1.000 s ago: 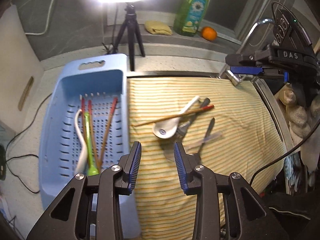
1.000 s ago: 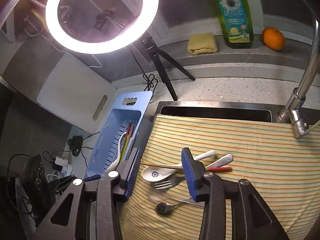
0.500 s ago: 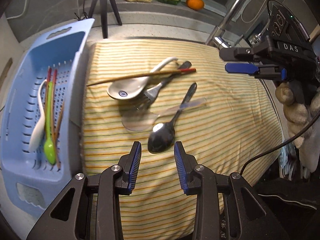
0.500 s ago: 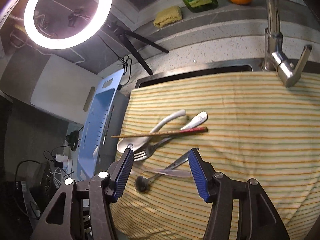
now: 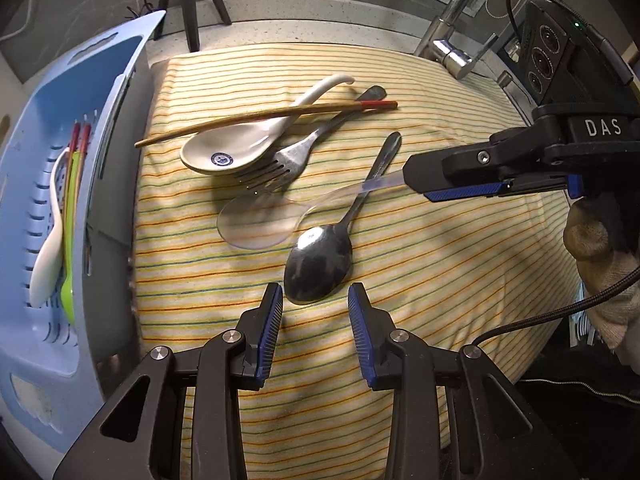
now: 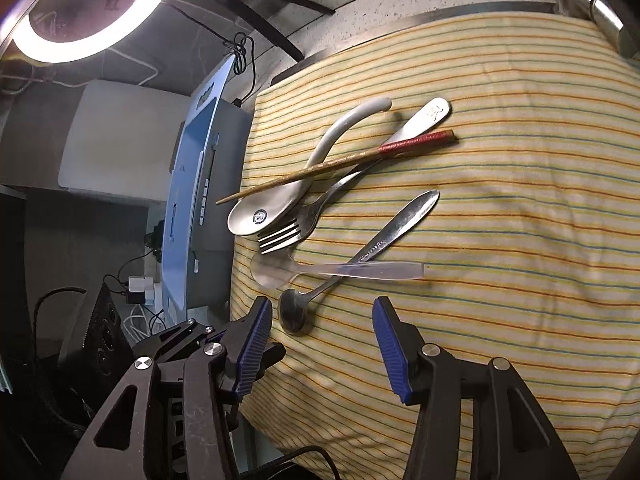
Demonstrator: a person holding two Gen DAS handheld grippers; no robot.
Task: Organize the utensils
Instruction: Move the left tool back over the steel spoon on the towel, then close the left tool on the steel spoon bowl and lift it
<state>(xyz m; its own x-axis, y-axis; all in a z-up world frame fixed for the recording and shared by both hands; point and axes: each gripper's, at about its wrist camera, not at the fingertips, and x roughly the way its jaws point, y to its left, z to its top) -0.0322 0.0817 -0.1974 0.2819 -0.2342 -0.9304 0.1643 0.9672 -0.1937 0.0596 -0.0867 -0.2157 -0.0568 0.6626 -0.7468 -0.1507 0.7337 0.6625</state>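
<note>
White letters reading "DAS" mark the body of the right gripper (image 5: 460,184) as it reaches in from the right side of the left wrist view. A small blue round emblem sits in the bowl of the white spoon (image 5: 236,148); faint engraving on the steel spoon's (image 6: 360,256) handle and a mark on the fork's (image 6: 316,208) handle end are too small to read.

The left gripper (image 5: 315,300) hovers over the striped cloth (image 5: 440,280) with its blue-padded jaws apart, holding nothing; the steel spoon's bowl lies just ahead of and between the fingertips. The right gripper's jaws also stand wide apart and empty in its own view, low over the cloth, with the steel spoon's bowl between and just ahead of them and the clear spoon (image 6: 340,270) a little farther on. In the left view the clear spoon's handle end runs up to the right gripper's near finger; whether they touch cannot be told.

A chopstick (image 5: 268,122) lies across the white spoon, which overlaps the fork. The steel spoon crosses the clear spoon's handle. All five cluster mid-cloth, with bare cloth to the right and toward the near edge.

The blue basket (image 5: 24,168) stands just beside the cloth's left edge, already holding a white spoon, a green spoon and chopsticks. A tap (image 5: 452,36) rises beyond the cloth's far right corner.
</note>
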